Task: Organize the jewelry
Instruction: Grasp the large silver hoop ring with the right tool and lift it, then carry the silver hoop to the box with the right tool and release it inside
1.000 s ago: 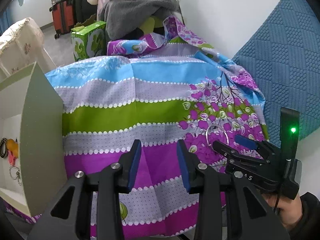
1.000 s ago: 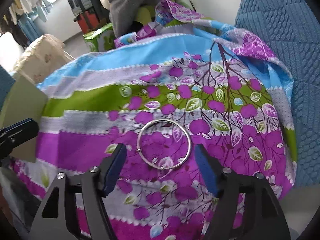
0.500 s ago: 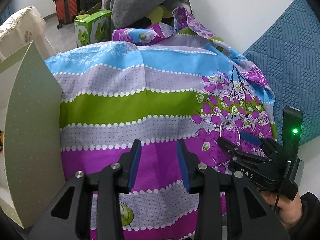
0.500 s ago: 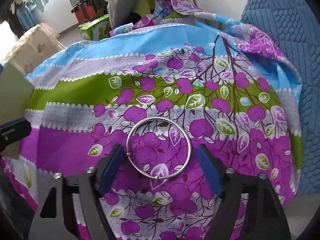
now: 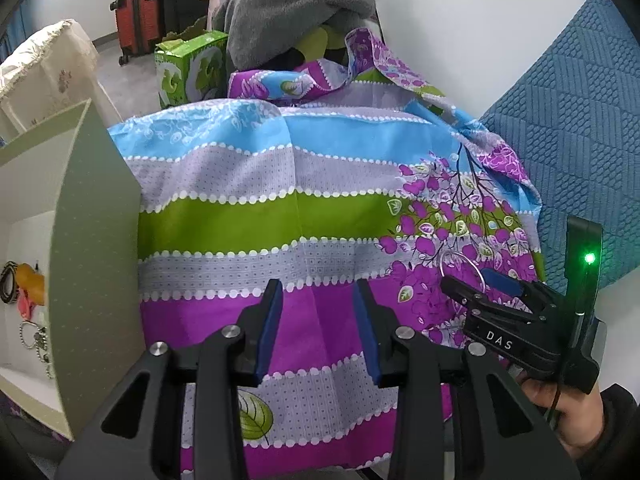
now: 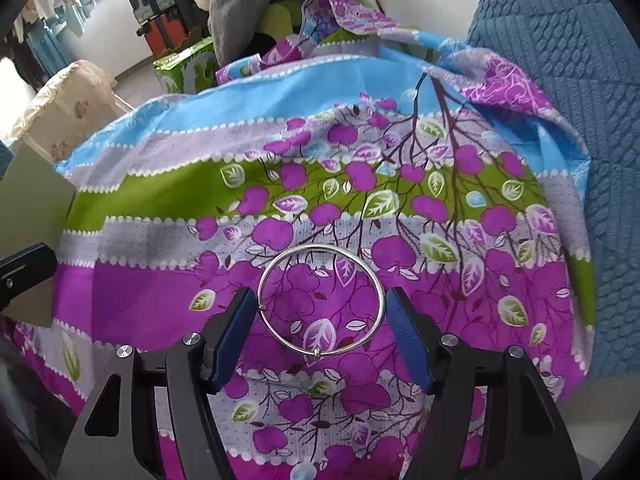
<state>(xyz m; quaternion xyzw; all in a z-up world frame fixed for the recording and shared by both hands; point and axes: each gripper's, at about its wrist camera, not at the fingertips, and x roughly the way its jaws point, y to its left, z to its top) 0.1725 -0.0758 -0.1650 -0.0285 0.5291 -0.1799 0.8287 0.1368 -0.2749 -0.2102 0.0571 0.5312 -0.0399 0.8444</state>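
Observation:
A thin silver bangle [image 6: 322, 300] lies flat on the patterned cloth [image 6: 280, 200] of the table. My right gripper [image 6: 320, 308] is open, its blue pads on either side of the bangle, close to its rim. The bangle [image 5: 460, 268] and the right gripper [image 5: 476, 284] also show in the left wrist view at the right. My left gripper [image 5: 318, 320] is open and empty, low over the purple stripe near the cloth's front. A pale green box [image 5: 96, 240] stands open at the left, with bracelets and chains [image 5: 28, 320] inside.
A blue quilted cushion [image 6: 580, 80] borders the table on the right. Behind the table are a green carton [image 5: 188, 64], a pile of grey clothing [image 5: 292, 8] and red suitcases [image 5: 136, 12]. A cream-covered stand [image 5: 48, 68] is at far left.
My right gripper has moved forward so its pads now flank the bangle. The left wrist view has shifted, and the green box's inside shows again at the left.

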